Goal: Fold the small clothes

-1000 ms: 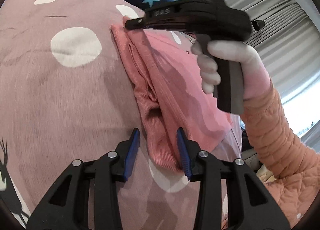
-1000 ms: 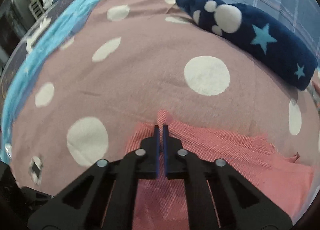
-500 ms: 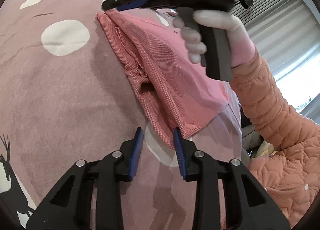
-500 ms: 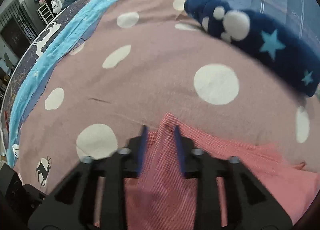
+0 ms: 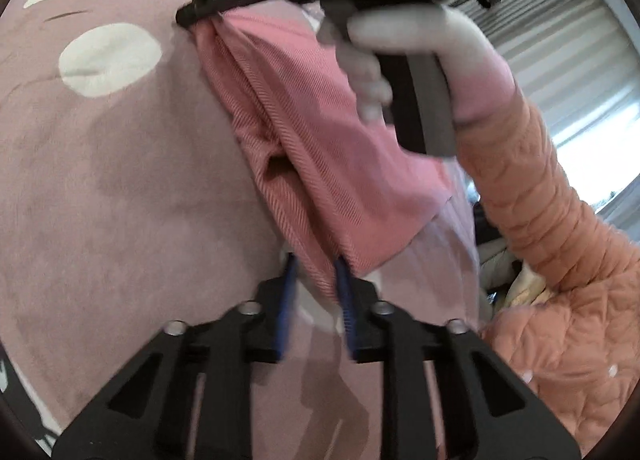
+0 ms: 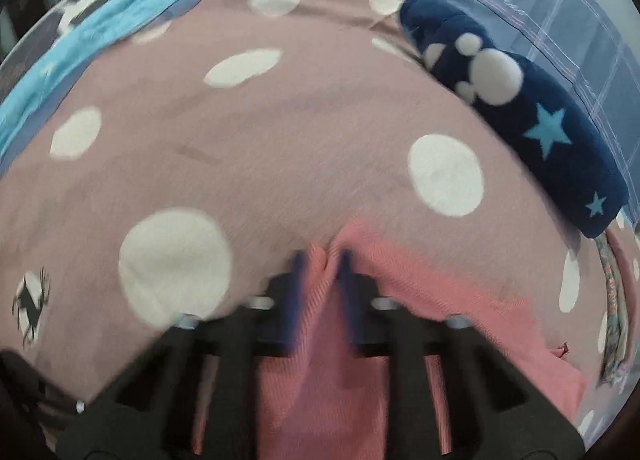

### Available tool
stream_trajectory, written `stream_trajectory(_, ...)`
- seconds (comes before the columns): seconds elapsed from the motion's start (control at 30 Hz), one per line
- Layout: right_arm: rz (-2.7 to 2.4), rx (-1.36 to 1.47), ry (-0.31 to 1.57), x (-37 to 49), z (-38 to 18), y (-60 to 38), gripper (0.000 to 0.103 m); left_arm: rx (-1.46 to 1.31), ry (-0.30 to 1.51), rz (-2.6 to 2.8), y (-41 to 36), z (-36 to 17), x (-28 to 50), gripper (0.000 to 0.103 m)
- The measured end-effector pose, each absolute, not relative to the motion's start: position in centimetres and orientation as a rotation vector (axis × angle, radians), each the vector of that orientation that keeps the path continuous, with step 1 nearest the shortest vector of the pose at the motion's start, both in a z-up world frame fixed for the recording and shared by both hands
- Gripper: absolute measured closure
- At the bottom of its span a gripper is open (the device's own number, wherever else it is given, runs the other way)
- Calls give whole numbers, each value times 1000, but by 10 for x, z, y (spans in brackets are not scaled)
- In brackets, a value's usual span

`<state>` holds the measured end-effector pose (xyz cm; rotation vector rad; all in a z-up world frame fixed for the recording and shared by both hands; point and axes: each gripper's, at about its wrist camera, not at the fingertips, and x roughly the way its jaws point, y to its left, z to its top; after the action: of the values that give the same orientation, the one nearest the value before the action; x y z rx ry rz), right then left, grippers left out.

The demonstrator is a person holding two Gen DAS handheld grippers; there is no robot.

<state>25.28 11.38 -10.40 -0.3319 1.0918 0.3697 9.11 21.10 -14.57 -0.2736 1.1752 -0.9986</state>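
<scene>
A small salmon-pink ribbed knit garment [image 5: 320, 148] lies on the mauve bedspread with white dots [image 5: 120, 164], near its edge by the dark blue starred cushion [image 6: 552, 132]. The jaws of the left gripper [image 5: 316, 284] have just been closing narrowly on the near corner of the garment; those of the right gripper [image 6: 320, 272] have likewise been closing on the far corner. For a clean fold, both corners should be lifted together, kept taut, and laid evenly over the opposite edge.

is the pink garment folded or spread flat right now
Folded: the pink garment shows doubled layers along its left edge, bunched and pinched at both ends.
</scene>
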Motion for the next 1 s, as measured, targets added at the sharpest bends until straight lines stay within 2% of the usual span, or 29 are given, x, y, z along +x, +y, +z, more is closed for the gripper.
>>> stream_trajectory(0.1,399,-269,1098,261,-106,107,97,-292,1198,-1008,220,-151,94,96)
stream_trajectory(0.33,429,-189,1127,278,-106,105,97,-284,1161,-1015,219,-150,90,97)
stream_trajectory(0.57,508,-86,971,247,-52,75,79,-250,1022,-876,232,-133,58,97)
stream_trajectory(0.7,579,-166,970,209,-44,72,78,-384,924,-896,245,-122,46,96)
stream_trajectory(0.8,628,-151,1052,192,-63,72,78,-384,881,-947,228,-114,36,95)
stream_trajectory(0.93,590,-102,1139,199,-104,74,69,-387,921,-995,192,-124,37,88)
stream_trajectory(0.97,613,-58,1109,200,-106,73,57,-355,962,-956,188,-132,41,88)
stream_trajectory(1.0,641,-32,1110,201,-106,74,47,-311,1007,-899,185,-140,45,93)
